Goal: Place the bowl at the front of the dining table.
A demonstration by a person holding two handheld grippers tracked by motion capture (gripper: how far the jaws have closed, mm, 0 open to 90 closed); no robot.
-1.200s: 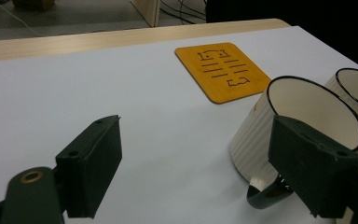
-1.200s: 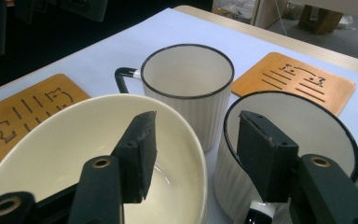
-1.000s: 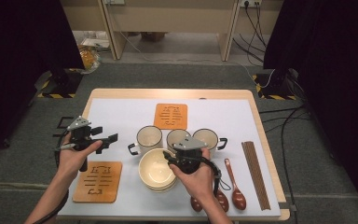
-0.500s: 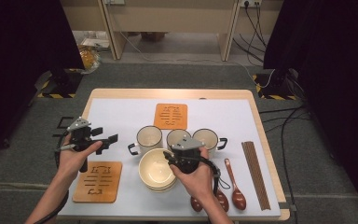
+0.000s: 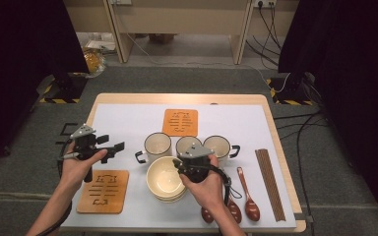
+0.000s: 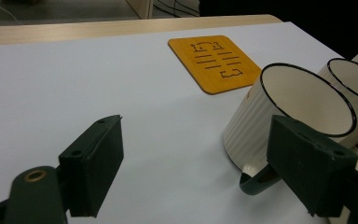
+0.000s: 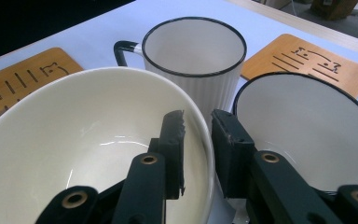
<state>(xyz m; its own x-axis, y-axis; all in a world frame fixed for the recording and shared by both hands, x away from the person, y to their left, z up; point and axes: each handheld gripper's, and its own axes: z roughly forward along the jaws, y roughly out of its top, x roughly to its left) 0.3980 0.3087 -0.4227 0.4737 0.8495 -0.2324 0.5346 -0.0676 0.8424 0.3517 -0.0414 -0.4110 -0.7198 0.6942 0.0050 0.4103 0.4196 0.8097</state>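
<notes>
L gripper (image 5: pixel 109 147): centre-left of high view, hovering above desk (image 5: pixel 128 123), jaws spread wide w/ nothing between; aimed toward the mugs, prob. waiting its turn.
Near coaster (image 5: pixel 103 191): lower left of high view, bamboo, flat on desk, bare; likely a landing spot for bowl or mug.
Far coaster (image 5: pixel 180 122): upper centre, also bare.
L mug (image 5: pixel 156 147): centre, upright, handle pointing left; just beyond the bowls.
Bowl stack (image 5: pixel 165 178): lower centre of high view, cream bowls nested; top bowl's rim (image 7: pixel 205 135) sits between R gripper's jaws.
R gripper (image 7: pixel 198 140): one jaw inside the bowl, one outside, jaws have just been closing on the rim; pads look about touching the wall, so grasping the top bowl by its edge, prob. to lift it off the stack.
Middle mug (image 7: pixel 303 126): right of R gripper view, just beside the bowl, so tight clearance.
Spoons (image 5: pixel 248 194), chopsticks (image 5: pixel 270 182): lower right of high view, laid parallel, untouched.
</notes>
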